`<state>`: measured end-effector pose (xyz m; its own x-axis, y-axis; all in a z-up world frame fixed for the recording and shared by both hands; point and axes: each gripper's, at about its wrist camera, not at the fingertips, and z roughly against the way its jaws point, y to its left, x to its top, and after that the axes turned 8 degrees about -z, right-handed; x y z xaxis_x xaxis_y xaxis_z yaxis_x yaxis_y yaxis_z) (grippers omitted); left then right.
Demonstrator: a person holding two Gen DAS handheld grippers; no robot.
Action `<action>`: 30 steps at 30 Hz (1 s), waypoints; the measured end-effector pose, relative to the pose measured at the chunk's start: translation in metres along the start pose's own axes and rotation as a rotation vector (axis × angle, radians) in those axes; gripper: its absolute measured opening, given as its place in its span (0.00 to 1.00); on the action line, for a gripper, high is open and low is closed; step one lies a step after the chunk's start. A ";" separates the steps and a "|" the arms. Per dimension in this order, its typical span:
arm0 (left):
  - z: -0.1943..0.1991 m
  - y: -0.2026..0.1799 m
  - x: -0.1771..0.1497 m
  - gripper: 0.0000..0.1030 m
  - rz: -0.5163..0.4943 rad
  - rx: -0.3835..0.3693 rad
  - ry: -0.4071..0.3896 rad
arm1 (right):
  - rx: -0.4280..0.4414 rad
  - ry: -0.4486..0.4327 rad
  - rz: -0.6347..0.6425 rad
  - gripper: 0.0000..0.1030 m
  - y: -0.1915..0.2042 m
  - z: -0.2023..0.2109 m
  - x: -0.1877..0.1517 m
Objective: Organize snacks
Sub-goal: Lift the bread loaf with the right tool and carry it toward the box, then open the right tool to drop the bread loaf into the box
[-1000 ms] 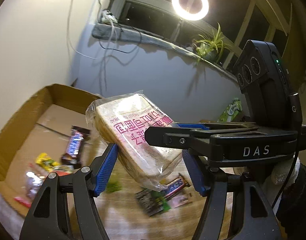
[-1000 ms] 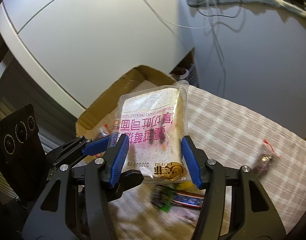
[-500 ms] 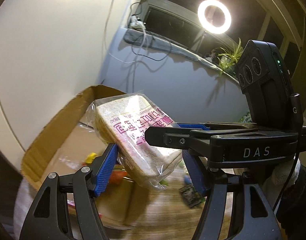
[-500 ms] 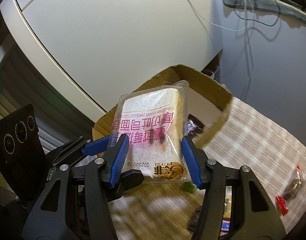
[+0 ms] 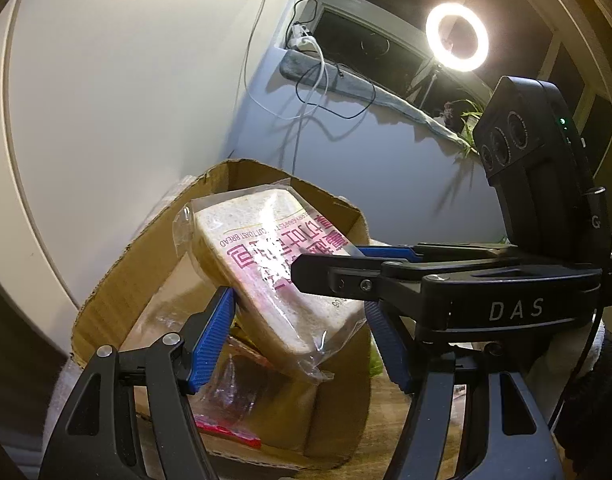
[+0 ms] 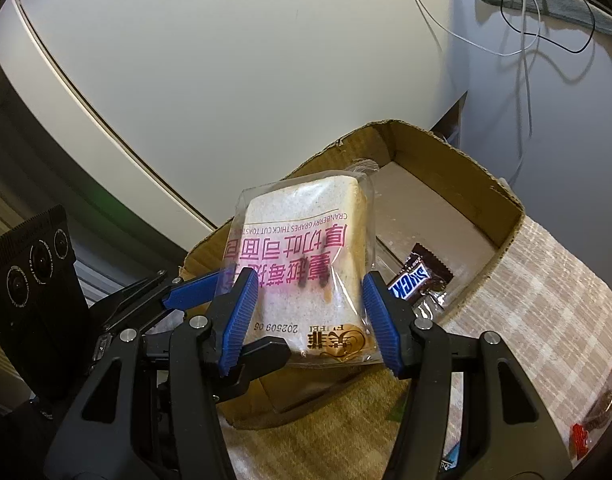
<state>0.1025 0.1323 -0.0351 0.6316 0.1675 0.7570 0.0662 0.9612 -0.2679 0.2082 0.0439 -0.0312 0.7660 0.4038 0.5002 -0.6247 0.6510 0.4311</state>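
Lit ring light (image 5: 457, 37); potted plant (image 5: 469, 120) on sill; cables (image 6: 526, 20) down wall.

both hand-held grippers (image 5: 301, 336) (image 6: 314, 316) clamped, angled downward

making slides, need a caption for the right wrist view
Both claws hold a bagged bread slice above the cardboard box, a Snickers bar inside.

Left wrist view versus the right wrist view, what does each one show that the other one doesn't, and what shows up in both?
Only the left wrist view shows the ring light and the potted plant on the sill. Only the right wrist view shows the Snickers bar inside the box and the checked tablecloth. Both show the bagged toast bread held over the cardboard box, gripped by both the left gripper and the right gripper.
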 end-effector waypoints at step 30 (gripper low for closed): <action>0.025 -0.044 -0.017 0.64 -0.105 0.005 -0.013 | -0.181 -0.149 -0.042 0.77 -0.045 0.081 -0.037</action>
<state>0.0697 0.0932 -0.0208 0.6115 0.0682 0.7883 0.1282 0.9746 -0.1838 0.1952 -0.0524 -0.0080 0.7517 0.2835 0.5954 -0.5452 0.7752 0.3192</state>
